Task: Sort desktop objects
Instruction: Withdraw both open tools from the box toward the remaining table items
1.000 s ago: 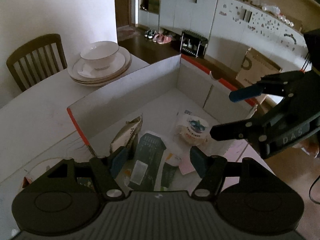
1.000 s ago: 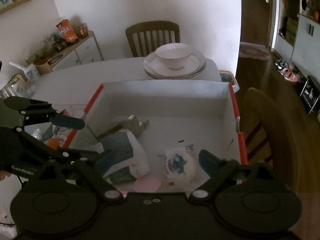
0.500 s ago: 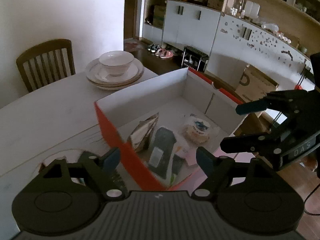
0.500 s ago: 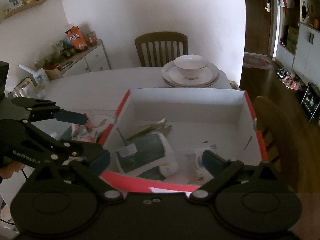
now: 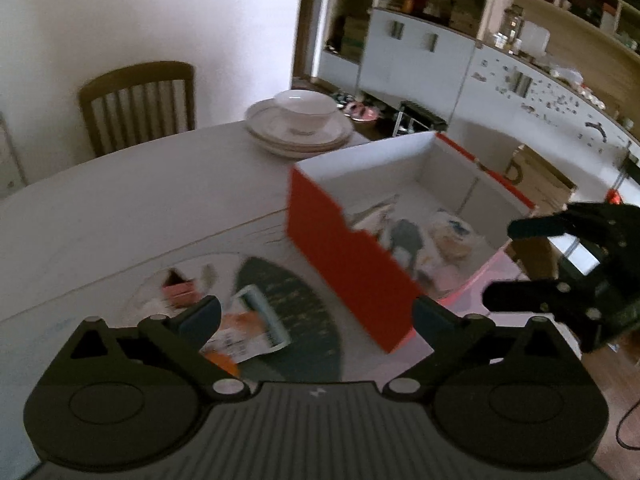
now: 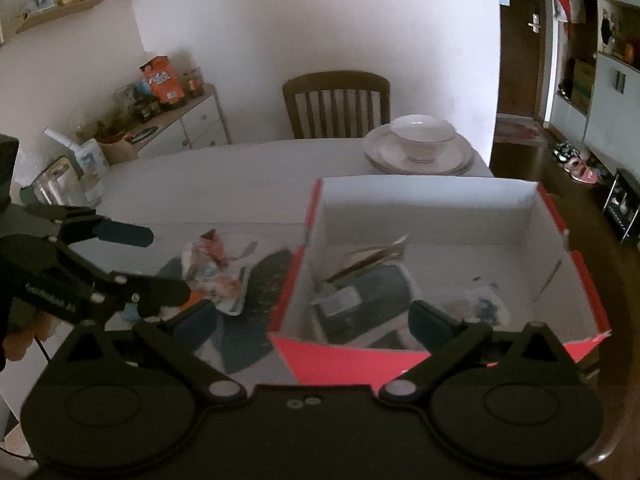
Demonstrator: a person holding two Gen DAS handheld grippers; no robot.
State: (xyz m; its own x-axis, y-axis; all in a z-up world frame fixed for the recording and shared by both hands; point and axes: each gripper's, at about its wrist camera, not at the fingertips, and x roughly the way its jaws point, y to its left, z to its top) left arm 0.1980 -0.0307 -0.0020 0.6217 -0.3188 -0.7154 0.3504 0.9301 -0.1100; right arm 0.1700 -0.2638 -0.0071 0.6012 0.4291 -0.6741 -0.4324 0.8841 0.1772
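**Inspector A:** We found the red-sided cardboard box (image 6: 440,216) standing on the white table (image 5: 132,200) and already part filled. In it we counted a dark pouch (image 6: 366,296), a foil packet (image 6: 372,256) leaning against the left wall, and a round white item with a blue print (image 6: 482,304). Some paper lay under them; we could not tell what kind.

**Inspector B:** We agreed, but we judged the sorting unfinished. Beside the box's left wall, on a dark mat (image 6: 256,280), a heap of crumpled wrappers (image 6: 216,268) remained. In the left wrist view we also noted a printed packet (image 5: 250,326) and a small pink item (image 5: 180,290); blur kept us from naming them more closely.

**Inspector A:** And the tools?

**Inspector B:** The left gripper (image 5: 316,314) had just been opening and its fingers stood wide, with nothing between them. The right gripper (image 6: 314,320) had likewise just been opening, fingers wide and holding nothing. The 2 hung outside the box, at its near side.

**Inspector A:** We recorded the stacked plates (image 6: 418,158) with the bowl (image 6: 422,134) at the far edge as untouched. Whether they belonged to the sorting, we could not say.
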